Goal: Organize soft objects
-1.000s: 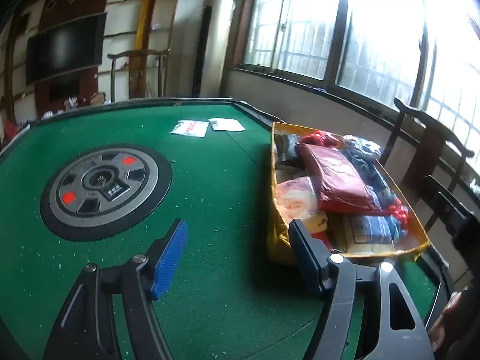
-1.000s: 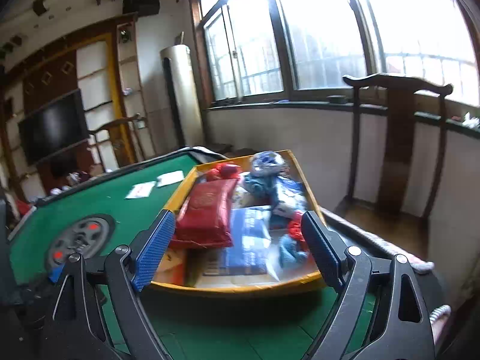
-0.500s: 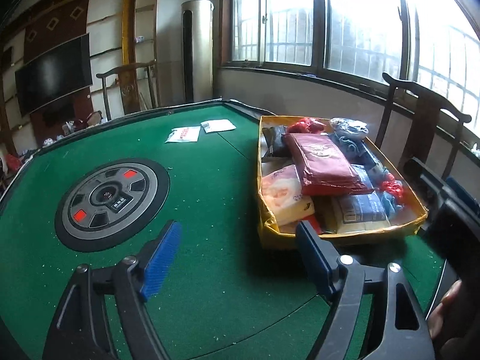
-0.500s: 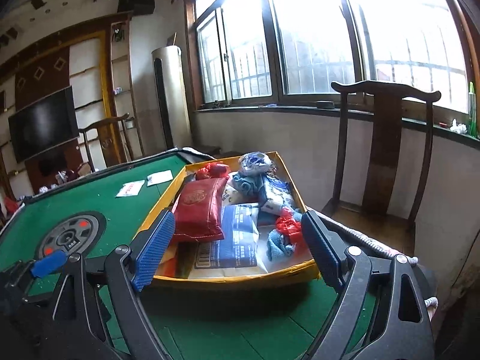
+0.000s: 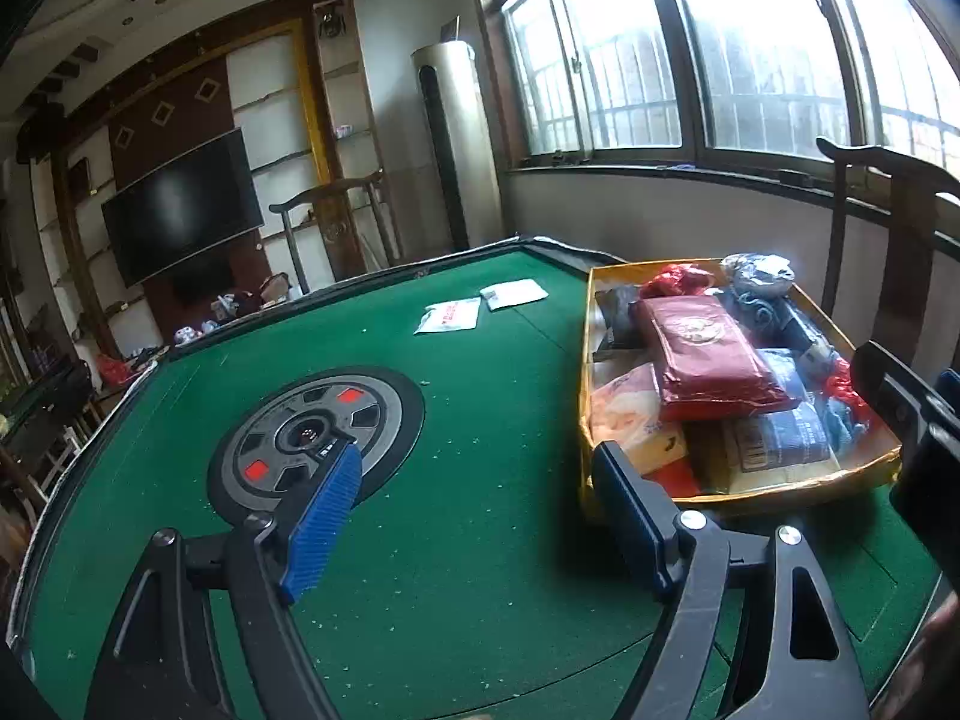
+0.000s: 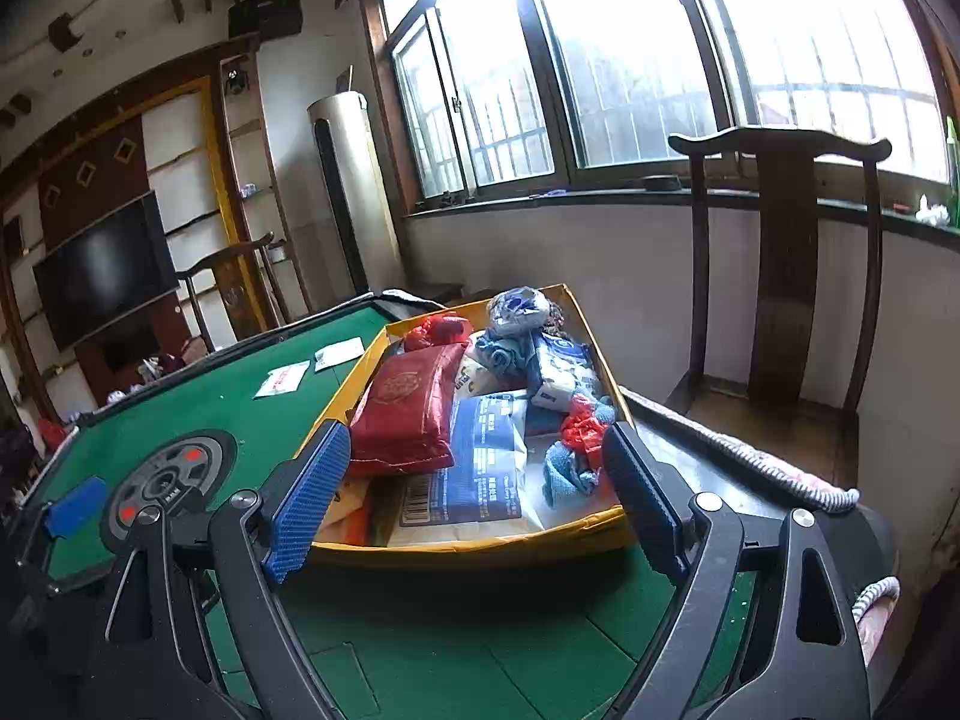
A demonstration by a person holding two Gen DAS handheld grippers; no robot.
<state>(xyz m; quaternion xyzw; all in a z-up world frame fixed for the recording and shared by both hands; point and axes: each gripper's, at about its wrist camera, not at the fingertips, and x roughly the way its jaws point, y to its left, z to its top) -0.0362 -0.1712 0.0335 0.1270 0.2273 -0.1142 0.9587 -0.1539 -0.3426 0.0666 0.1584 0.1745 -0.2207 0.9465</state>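
A lived-in home sitting room with a mahjong table

We see a green felt mahjong table (image 5: 468,432) with a round grey control dial (image 5: 312,435) in its middle, dark carved wooden chairs (image 6: 780,276) along the wall, a black flat television (image 5: 180,210) mounted on a brown panelled wall unit, a tall champagne-coloured standing air conditioner (image 5: 456,144) in the corner, and wide barred windows (image 6: 600,60) over a deep sill.
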